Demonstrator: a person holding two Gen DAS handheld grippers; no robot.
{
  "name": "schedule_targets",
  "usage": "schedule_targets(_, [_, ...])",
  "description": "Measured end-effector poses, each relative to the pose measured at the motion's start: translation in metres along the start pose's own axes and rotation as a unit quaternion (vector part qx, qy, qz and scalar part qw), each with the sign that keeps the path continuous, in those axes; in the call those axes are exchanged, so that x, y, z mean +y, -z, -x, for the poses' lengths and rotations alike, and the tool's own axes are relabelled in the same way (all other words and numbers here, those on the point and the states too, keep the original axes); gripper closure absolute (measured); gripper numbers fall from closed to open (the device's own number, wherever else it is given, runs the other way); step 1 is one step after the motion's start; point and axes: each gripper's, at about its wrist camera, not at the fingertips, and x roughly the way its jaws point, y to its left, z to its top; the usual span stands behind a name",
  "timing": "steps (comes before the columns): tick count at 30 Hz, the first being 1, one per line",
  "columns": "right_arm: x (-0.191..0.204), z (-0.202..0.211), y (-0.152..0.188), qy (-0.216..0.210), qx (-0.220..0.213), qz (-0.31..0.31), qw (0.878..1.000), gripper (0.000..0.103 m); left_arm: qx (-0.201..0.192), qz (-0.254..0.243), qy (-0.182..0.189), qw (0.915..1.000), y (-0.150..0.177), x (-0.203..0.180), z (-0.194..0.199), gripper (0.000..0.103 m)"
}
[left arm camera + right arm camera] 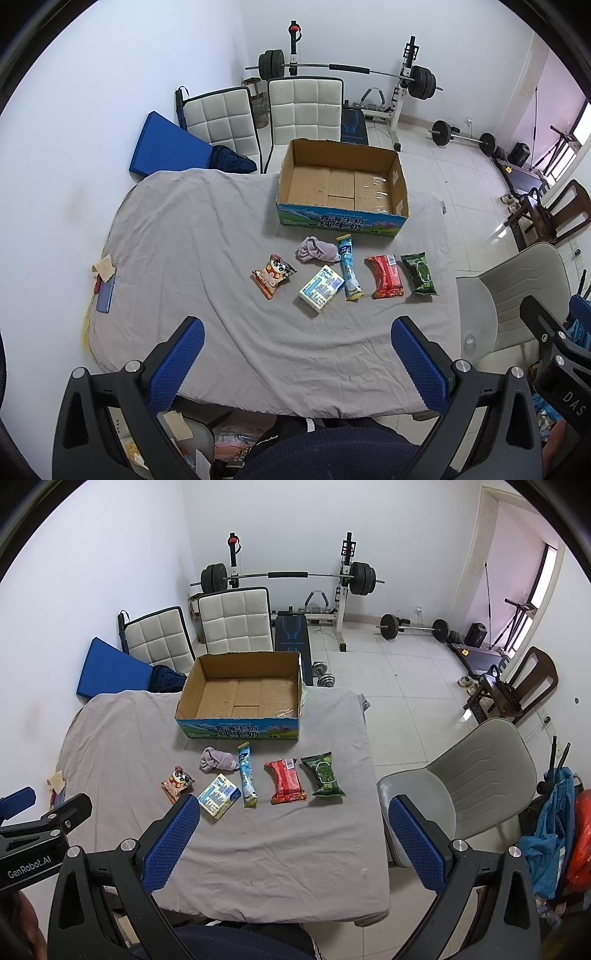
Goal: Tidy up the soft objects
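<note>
An open, empty cardboard box (pixel 343 184) (pixel 240 694) stands at the far side of a grey-covered table (pixel 192 236) (pixel 280 842). In front of it lie a crumpled pale cloth (pixel 317 249) (pixel 218 759), a panda snack bag (pixel 273 275) (pixel 177 782), a white-blue pack (pixel 321 288) (pixel 218 795), a long light-blue packet (pixel 349 267) (pixel 246 773), a red packet (pixel 384 277) (pixel 287 781) and a green packet (pixel 419 273) (pixel 323 775). My left gripper (pixel 297 354) and my right gripper (pixel 293 834) are open and empty, held above the table's near edge.
Two white padded chairs (pixel 266 114) and a blue mat (pixel 162 147) stand behind the table. A grey chair (pixel 469 775) is at the right. A barbell rack (pixel 288 579) and weights are on the floor beyond. A small blue item (pixel 105 288) lies at the table's left edge.
</note>
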Motion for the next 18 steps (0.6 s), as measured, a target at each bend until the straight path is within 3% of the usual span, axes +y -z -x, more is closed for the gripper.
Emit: schedule_targets(18, [0.0009, 0.0066, 0.0004, 0.001, -0.007, -0.003, 1.0, 0.0, -0.012, 0.006, -0.003, 0.9999, 0.005, 0.001, 0.0065, 0.0])
